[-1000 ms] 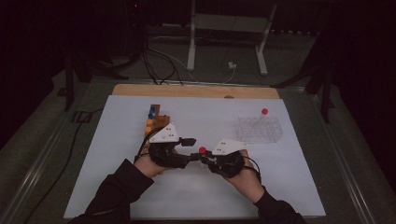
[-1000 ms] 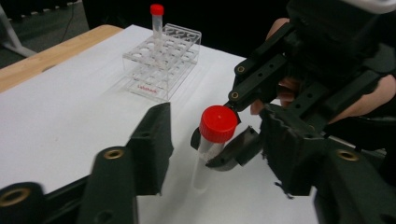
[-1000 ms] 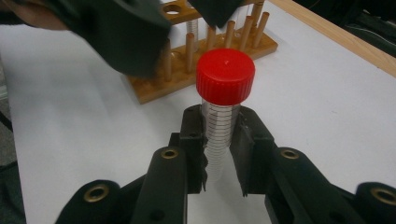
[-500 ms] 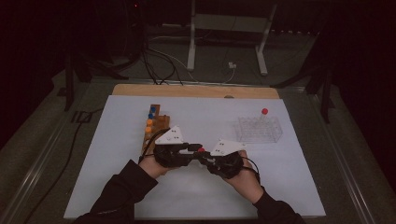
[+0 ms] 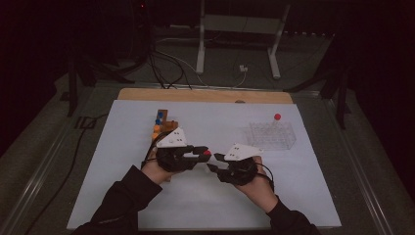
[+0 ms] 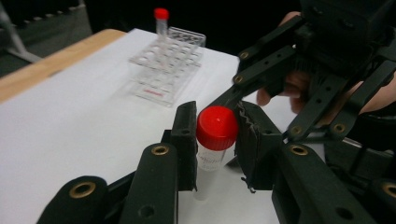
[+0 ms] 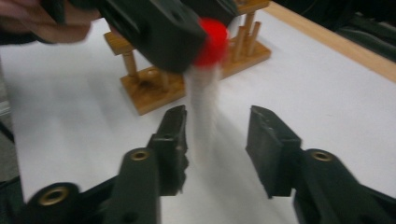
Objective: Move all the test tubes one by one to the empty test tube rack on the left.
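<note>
A clear tube [image 6: 209, 163] with a red cap [image 6: 217, 127] hangs above the white mat. My left gripper [image 6: 217, 116] is shut on the cap, having closed on it moments ago. In the high view the left gripper [image 5: 205, 153] meets my right gripper [image 5: 213, 162] at mid-table, with the red cap [image 5: 207, 152] between them. My right gripper [image 7: 219, 119] has just been opening. The blurred tube [image 7: 203, 107] stands between its jaws, and neither pad touches it.
A clear plastic rack [image 5: 271, 134] holding one red-capped tube [image 5: 277, 117] stands at the right. A wooden peg rack [image 5: 164, 126] with coloured caps sits behind the left hand. The white mat [image 5: 210, 205] covers the table, with a wooden strip [image 5: 205, 94] along its far edge.
The right gripper's jaws have spread apart and let go of the tube. The left gripper has closed on the red cap. Both hands have stayed close together.
</note>
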The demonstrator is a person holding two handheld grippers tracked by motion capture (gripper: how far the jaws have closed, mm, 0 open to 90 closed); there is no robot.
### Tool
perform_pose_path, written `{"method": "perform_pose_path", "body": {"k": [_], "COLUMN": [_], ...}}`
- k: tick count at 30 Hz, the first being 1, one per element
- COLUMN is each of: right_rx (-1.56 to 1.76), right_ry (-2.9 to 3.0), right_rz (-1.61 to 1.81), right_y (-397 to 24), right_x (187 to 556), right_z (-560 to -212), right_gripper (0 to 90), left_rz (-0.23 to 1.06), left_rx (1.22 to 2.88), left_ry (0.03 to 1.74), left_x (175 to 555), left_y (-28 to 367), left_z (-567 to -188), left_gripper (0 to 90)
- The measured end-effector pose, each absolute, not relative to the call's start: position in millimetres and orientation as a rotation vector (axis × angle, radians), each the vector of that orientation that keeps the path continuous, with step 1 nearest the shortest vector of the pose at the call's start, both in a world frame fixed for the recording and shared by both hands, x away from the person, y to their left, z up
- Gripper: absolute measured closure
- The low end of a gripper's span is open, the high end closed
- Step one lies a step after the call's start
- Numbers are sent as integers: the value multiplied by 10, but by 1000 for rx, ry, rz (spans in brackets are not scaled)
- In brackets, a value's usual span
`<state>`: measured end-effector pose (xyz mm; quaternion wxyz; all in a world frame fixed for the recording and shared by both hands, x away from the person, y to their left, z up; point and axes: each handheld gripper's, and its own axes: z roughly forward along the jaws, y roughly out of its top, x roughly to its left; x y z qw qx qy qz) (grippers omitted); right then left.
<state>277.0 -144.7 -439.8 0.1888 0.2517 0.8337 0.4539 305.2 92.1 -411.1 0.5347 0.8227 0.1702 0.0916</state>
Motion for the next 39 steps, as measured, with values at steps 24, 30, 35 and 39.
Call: {"method": "perform_pose_path", "body": {"k": [24,30,35,39], "right_rx": [923,925,928,923], "right_ry": [2128,2121,2121,2136], "right_rz": [1344,1387,1377,1379], "right_y": [-1970,-2040,-2052,-2046], "right_x": [2825,2822,2819,2817], "right_z": [-4267,-4252,-4276,-4292], "right_gripper": [20,0,0,0], "left_rz": [409,453,489,518], "left_rx": [1903,1893,1885,1886], "left_ry": [550,601,643,671], "left_x": [3058,3066,3063,3067], "left_y": [1656,1862,1994,2069], "left_z": [-3660,-3637,-3658,-3700], "left_gripper": [710,710,710,710]}}
